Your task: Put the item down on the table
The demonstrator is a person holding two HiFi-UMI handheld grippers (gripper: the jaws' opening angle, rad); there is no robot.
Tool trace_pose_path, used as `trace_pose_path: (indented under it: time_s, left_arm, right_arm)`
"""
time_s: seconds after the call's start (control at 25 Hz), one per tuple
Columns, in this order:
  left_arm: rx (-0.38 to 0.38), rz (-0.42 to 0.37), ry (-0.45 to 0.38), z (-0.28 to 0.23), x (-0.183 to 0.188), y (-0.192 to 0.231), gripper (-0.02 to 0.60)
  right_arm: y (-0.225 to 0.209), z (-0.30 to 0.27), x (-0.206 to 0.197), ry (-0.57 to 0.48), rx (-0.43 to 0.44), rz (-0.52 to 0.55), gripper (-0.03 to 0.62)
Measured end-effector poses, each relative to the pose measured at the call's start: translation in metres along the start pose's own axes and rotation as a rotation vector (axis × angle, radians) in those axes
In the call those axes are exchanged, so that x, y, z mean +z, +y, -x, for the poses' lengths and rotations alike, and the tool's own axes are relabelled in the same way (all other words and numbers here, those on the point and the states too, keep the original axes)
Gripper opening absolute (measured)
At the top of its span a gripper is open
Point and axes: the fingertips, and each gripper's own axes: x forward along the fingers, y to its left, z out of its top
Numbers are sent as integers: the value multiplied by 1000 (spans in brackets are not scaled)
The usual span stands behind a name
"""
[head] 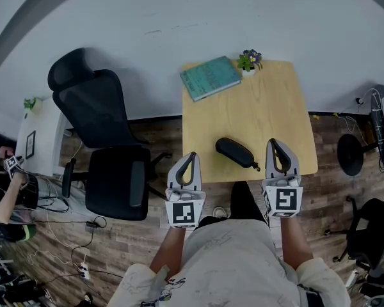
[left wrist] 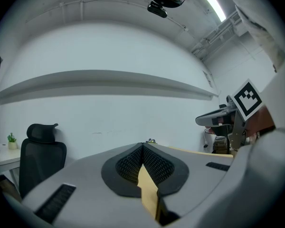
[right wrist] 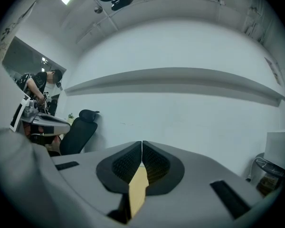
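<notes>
A black high-backed office chair stands on the wood-plank floor just left of the pale wooden table. The left gripper, at the table's near-left corner, has its grey jaws with ribbed black pads pressed together on nothing. On the smooth tabletop a teal book and a small potted plant sit at the far edge. The item, a rounded oblong black case, lies flat near the front edge between both grippers, touching neither. The right gripper, jaws likewise closed and empty, covers part of the table's front edge.
</notes>
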Motion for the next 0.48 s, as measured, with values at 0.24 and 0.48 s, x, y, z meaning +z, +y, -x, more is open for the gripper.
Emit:
trace_pose_path:
  time_s: [0.24, 0.48]
  left_arm:
    - [5, -3, -5, 1, 1, 2, 6]
    - [7, -4, -3, 2, 0, 4, 6]
  right_arm:
    - [5, -4, 1, 10, 23, -14, 20]
    - [7, -7, 1, 20, 30, -6, 20]
